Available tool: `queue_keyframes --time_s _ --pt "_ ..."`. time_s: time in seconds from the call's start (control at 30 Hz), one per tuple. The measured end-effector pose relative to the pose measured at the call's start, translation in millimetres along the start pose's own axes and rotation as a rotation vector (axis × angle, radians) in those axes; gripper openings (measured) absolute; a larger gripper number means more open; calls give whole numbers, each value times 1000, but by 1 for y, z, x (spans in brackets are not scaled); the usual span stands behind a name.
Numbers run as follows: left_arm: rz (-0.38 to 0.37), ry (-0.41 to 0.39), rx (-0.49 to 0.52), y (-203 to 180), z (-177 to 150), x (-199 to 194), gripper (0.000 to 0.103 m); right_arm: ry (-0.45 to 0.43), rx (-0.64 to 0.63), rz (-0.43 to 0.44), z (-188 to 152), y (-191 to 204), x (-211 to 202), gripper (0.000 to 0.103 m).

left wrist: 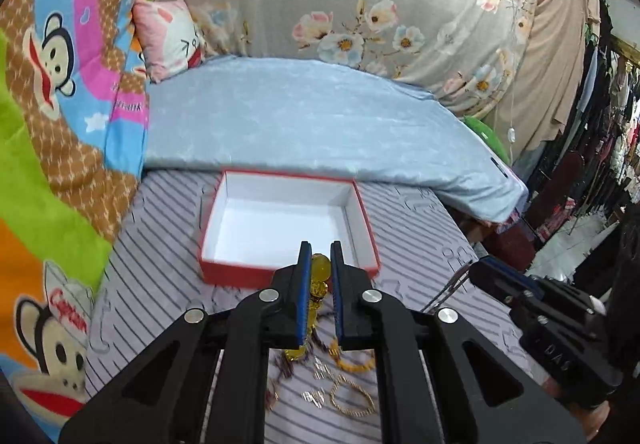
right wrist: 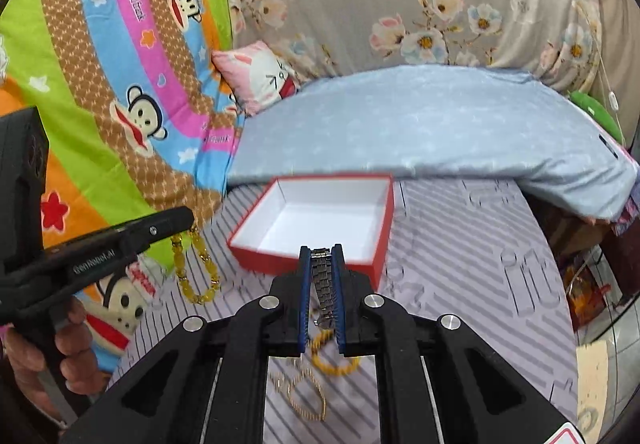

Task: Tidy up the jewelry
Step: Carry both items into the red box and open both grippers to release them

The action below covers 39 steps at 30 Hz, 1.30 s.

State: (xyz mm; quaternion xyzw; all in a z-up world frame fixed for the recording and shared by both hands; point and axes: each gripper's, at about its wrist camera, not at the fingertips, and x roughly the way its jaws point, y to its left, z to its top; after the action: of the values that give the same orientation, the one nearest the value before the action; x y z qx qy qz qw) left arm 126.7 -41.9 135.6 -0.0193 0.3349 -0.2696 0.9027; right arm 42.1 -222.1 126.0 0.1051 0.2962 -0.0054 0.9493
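Left gripper [left wrist: 321,256] clamps a yellow glass-bead bracelet [left wrist: 320,272]; right gripper [right wrist: 321,256] pinches a silver metal watch band [right wrist: 322,276] — both hang below centre frame, near the empty red cardboard box [left wrist: 362,216]. Carrying step — next, I judge, release over it.

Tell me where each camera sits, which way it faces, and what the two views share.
Left wrist: on the left tongs, looking along them, slightly downward, at the red box; they grip a yellow bead bracelet; the right tongs show at right.
Right wrist: on the right tongs, facing the same box, gripping a metal watch band; the left tongs and a hand show at left.
Shared: box, striped sheet, loose jewelry.
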Motion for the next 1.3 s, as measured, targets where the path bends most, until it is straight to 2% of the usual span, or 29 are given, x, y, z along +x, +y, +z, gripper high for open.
queue_keyframes --time_s 0.13,0.33,0.67,0.9,0.97,1.0,1.03,1.1,1.3 --pt "32 -15 -13 15 30 30 9 -16 -10 1 31 -1 33 9" --pt "63 4 -41 40 54 87 9 22 8 3 56 -12 98 9" --pt "96 82 -51 59 57 163 9 134 11 -44 53 -29 181 9" --pt "121 143 -52 66 53 204 9 167 3 -65 51 -37 215 10" --pt "139 134 -52 66 54 209 9 141 -5 -66 55 -34 216 11" --pt "151 120 -52 66 54 209 12 122 -19 -81 57 -32 214 18" --pt "170 107 -56 67 56 209 17 105 -30 -96 59 -30 212 30" --pt "193 93 -77 72 59 207 44 75 -28 -106 61 -30 203 41" --pt "205 82 -97 77 53 192 45 54 -8 -93 52 -28 177 45"
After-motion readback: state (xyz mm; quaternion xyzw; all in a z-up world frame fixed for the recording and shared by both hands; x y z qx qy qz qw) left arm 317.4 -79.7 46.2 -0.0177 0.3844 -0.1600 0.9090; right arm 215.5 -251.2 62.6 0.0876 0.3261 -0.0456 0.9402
